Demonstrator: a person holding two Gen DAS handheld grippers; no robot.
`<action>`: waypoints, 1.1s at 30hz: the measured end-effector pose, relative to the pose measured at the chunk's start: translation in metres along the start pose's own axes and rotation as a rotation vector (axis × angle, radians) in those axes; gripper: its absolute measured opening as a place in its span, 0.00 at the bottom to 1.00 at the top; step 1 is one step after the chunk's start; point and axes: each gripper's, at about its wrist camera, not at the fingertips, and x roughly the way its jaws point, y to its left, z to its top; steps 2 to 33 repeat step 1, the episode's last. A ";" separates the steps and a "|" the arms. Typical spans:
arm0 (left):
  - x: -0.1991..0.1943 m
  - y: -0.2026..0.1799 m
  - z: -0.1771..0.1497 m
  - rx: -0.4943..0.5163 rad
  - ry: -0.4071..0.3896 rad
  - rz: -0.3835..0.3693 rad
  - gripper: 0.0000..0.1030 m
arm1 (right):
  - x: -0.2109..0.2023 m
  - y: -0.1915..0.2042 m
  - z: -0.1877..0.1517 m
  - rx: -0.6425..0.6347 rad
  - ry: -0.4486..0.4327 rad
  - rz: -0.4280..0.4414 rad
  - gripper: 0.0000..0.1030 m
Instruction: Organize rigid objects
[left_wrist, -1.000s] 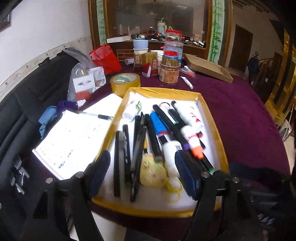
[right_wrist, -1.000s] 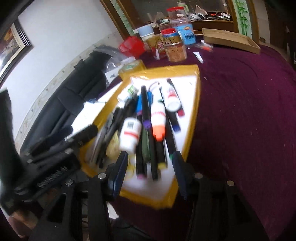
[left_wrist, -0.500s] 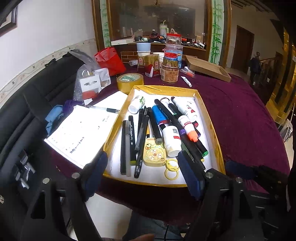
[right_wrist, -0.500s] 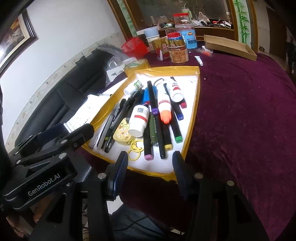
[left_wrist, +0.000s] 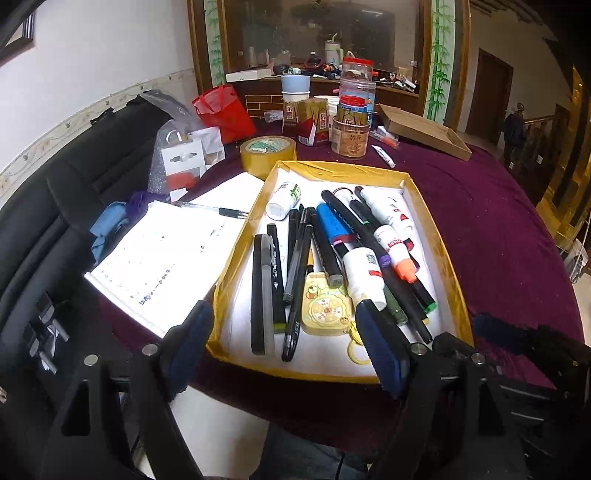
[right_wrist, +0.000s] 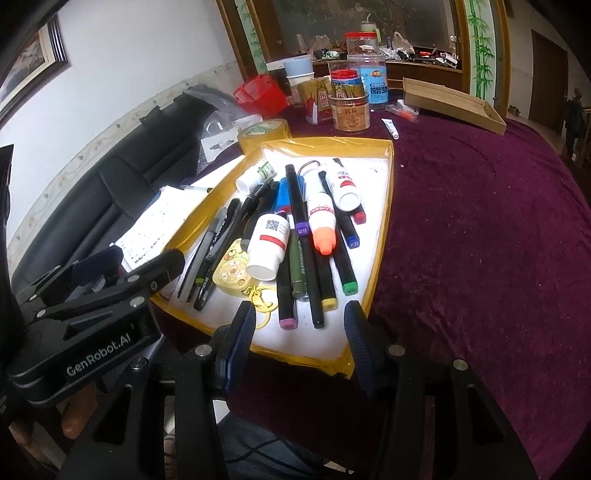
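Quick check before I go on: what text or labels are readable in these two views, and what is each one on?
"GenRobot.AI": on the left gripper, seen from the right wrist view.
Sheet of paper: printed lines, too small to read.
White bottle with red band: a code square and print, too blurred.
Blue-labelled jar and brown jar: characters, not legible.

Both wrist views look steeply down, close, sharing the yellow tray.
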 end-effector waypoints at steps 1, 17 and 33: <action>0.001 0.001 0.000 -0.002 0.001 0.009 0.77 | 0.001 0.000 0.001 -0.002 0.001 -0.005 0.44; 0.001 0.001 0.000 -0.002 0.001 0.009 0.77 | 0.001 0.000 0.001 -0.002 0.001 -0.005 0.44; 0.001 0.001 0.000 -0.002 0.001 0.009 0.77 | 0.001 0.000 0.001 -0.002 0.001 -0.005 0.44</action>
